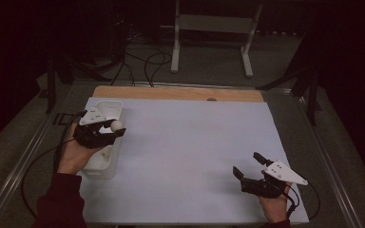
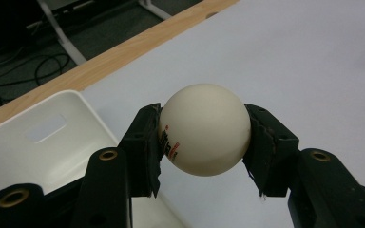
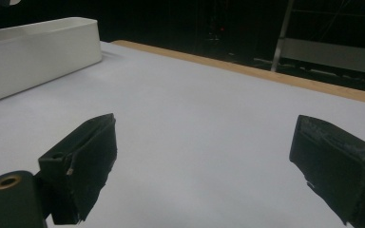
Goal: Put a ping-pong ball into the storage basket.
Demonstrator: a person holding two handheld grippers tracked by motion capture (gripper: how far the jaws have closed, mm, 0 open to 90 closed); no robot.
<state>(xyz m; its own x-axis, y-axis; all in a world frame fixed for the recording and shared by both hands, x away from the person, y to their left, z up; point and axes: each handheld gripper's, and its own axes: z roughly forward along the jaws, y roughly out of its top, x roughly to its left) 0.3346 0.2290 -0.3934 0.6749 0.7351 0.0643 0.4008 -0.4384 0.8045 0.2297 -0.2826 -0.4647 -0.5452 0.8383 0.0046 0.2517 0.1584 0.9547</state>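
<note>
The left tongs [image 1: 115,129] clamp a white ball [image 1: 117,125] just above the white bin's [image 1: 105,166] right edge; the right tongs [image 1: 248,164] stand wide, holding nothing, over the counter [image 1: 190,156].

Both hand-held grippers, the left gripper [image 1: 116,128] and the right gripper [image 1: 247,164], are black, each topped by a pale grey three-cornered plate with dark dots. Brass-ringed screw holes; worn, frayed pads [image 3: 92,159]. Black cables trail. Dark red sleeves.
</note>
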